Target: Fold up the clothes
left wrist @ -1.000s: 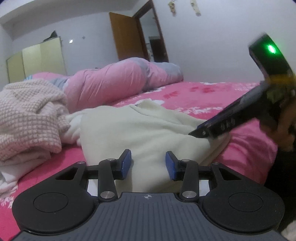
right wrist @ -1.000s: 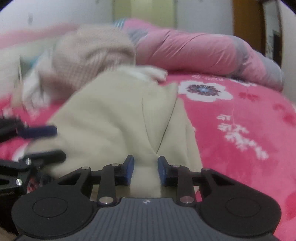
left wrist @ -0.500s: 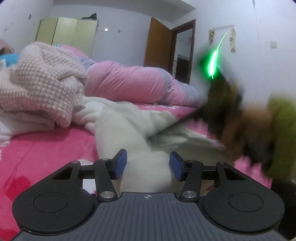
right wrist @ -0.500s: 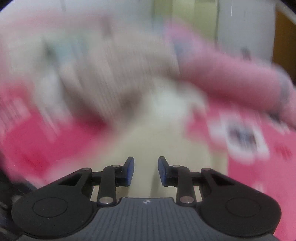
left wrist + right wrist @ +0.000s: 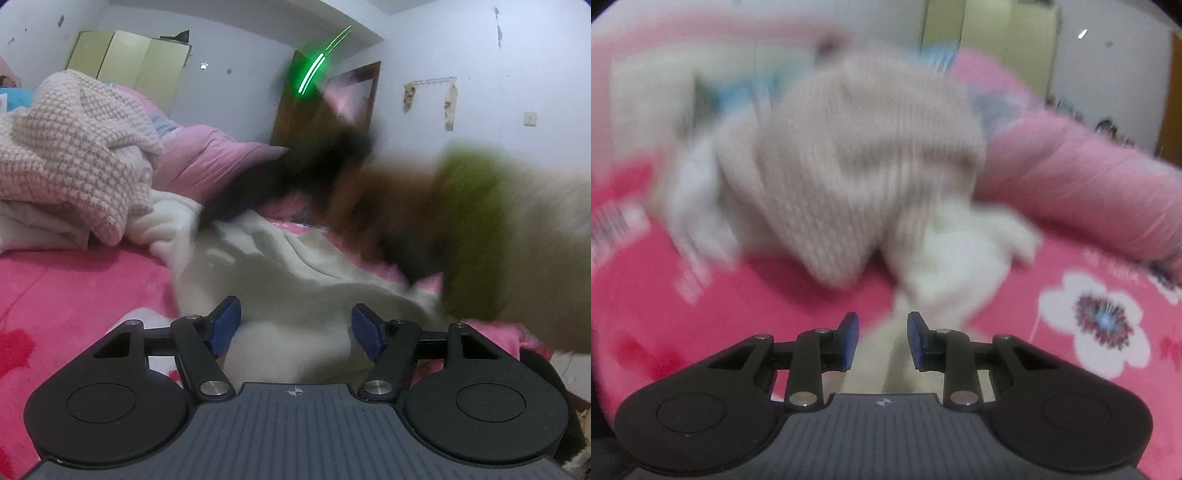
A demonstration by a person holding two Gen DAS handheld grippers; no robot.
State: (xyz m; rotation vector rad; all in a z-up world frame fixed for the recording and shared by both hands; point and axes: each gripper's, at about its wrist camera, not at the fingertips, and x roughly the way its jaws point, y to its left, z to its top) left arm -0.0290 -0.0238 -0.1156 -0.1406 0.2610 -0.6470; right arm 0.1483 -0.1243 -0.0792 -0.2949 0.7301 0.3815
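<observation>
The cream fleece garment point(image 5: 295, 280) lies on the pink bed cover point(image 5: 74, 295), filling the lower centre of the left wrist view and running up toward the knitted pink sweater point(image 5: 74, 155) heaped at the upper left. It looks soft, thick and light: it sags into rounded folds, so it should drape and slump when lifted rather than hold an edge. A hem or a corner is probably the best place to take hold, pinched well in so the plush pile does not slip out.

The left gripper point(image 5: 295, 326) is opening, its blue pads standing wide over the fleece without pressing on it. The right gripper point(image 5: 879, 339) has a narrow gap, and a strip of cream cloth runs between its pads toward the white bunch above centre; whether the pads pinch that strip I cannot tell.

Much is hard to read. The right wrist view is smeared by motion throughout. In the left wrist view a dark blur with a green light streak, and a hand with an olive cuff point(image 5: 476, 229), cover the right half and hide the garment's far edge.
</observation>
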